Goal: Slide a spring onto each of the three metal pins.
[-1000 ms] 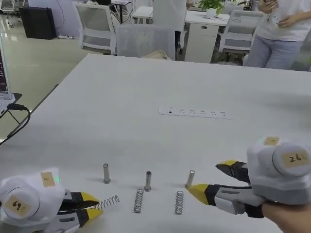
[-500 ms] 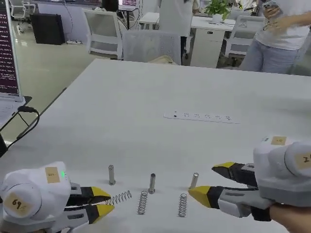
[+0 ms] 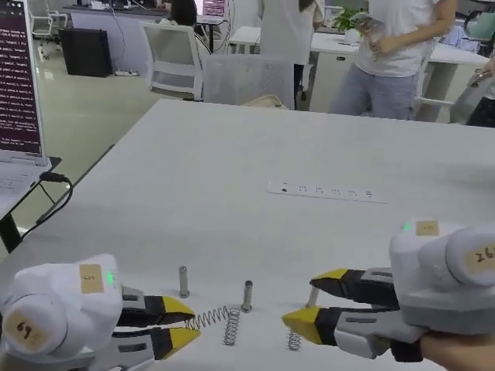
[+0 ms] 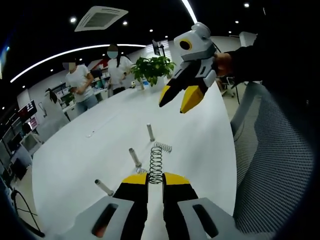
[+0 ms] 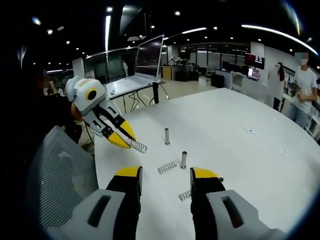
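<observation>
Tabletop (image 3: pixel 232 154), matte white and smooth, carries everything. Left gripper (image 3: pixel 186 321) has a rounded white shell with a tan sticker reading 69, and black jaws tipped yellow. Right gripper (image 3: pixel 311 297) is the same build, with a sticker reading 26. Its jaws are spread wide on nothing, beside the right-hand pin. Flat white power strip (image 3: pixel 326 191) lies well beyond. Three shiny cylindrical steel pins (image 3: pixel 247 295) stand upright in a row. Coiled wire spring (image 3: pixel 210 317) is pinched by one end in the left gripper's nearly closed jaws; two loose springs (image 3: pixel 232 326) lie near the pins.
</observation>
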`<state>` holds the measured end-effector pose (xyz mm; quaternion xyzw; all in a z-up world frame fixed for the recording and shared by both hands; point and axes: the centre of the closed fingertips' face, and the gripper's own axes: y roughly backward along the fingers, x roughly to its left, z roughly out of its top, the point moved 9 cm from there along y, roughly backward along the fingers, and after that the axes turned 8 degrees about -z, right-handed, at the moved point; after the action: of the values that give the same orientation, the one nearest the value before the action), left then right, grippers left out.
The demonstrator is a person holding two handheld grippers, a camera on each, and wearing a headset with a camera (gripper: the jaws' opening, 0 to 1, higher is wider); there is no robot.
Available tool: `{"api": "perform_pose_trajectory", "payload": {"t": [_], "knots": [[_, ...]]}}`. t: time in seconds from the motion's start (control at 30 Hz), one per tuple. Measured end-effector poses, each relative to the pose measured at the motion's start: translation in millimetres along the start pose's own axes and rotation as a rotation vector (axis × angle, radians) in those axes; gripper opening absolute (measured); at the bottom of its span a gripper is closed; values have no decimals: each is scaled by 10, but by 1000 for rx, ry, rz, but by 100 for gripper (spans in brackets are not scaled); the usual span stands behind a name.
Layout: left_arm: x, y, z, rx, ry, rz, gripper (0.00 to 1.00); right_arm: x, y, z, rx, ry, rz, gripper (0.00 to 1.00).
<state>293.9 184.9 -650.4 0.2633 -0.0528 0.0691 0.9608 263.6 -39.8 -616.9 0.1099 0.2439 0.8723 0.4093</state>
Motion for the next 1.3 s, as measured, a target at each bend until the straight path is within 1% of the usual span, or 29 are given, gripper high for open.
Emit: {"api": "perform_pose_trajectory", "payload": {"t": [0.17,0.27,0.4,0.57,0.7,0.87,0.93,1.07,1.3], "knots": [[-45,-4,78,-8,-23,-22,3,60,-26,11,-5,8,40,33],[-77,-12,143,-18,-36,-39,3,114,-33,7,-8,3,86,32],[-124,-27,208,-31,-53,-65,3,161,-35,7,-12,12,123,30],[-172,-42,271,-43,-67,-88,3,226,-55,-12,-2,21,165,25],[-220,-50,314,-50,-80,-110,3,273,-57,-16,-3,24,200,25],[-252,-55,359,-60,-89,-125,3,324,-40,-10,-16,7,255,25],[-262,-58,381,-70,-93,-132,3,330,-38,-10,-16,8,260,24],[-276,-60,410,-75,-99,-139,3,336,-41,-15,-13,11,270,23],[-297,-67,437,-87,-103,-153,3,372,-41,-6,-26,6,311,20]]}}
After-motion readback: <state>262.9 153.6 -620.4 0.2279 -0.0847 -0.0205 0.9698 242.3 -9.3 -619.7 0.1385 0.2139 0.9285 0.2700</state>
